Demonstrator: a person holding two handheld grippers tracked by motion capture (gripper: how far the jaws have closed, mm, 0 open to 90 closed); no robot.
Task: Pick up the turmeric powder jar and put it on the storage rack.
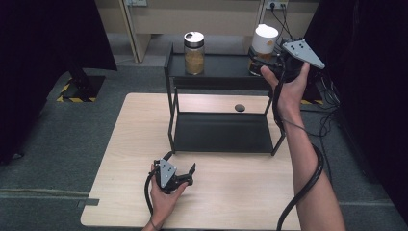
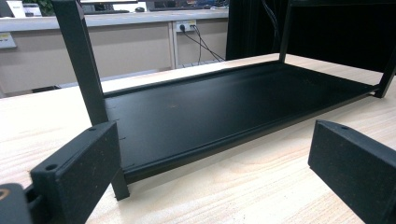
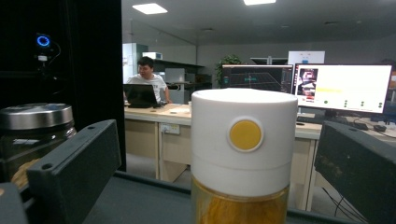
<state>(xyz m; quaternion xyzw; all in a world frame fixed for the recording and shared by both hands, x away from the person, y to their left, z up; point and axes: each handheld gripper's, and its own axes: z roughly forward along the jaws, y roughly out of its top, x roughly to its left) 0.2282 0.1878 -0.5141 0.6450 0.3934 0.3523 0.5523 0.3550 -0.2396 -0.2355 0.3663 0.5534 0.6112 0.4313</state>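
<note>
Fingers of both grippers are seen spread wide, with nothing clamped between either pair. On the right gripper (image 3: 219, 154), the jaws stand apart to either side of the white-capped jar (image 3: 243, 154), which sits between them without contact being visible; in the high view the same gripper (image 1: 269, 65) is held up at the far right, level with the upper shelf. The left gripper (image 1: 185, 175) is rested low on the near part of the table (image 1: 240, 192), its jaws parted and pointed toward the rack.

The light wooden table is noted as the largest item. On it stands the black two-tier rack (image 1: 219, 132), whose lower shelf (image 2: 224, 107) is bare. On the upper shelf (image 1: 221, 65), the white-capped jar (image 1: 264, 45) is located at the far right, upright, with amber contents and a yellow disc on its cap. A second glass jar (image 1: 194, 53) with a metal lid stands well to its left. A small dark spot (image 1: 239, 107) lies on the table behind the rack.
</note>
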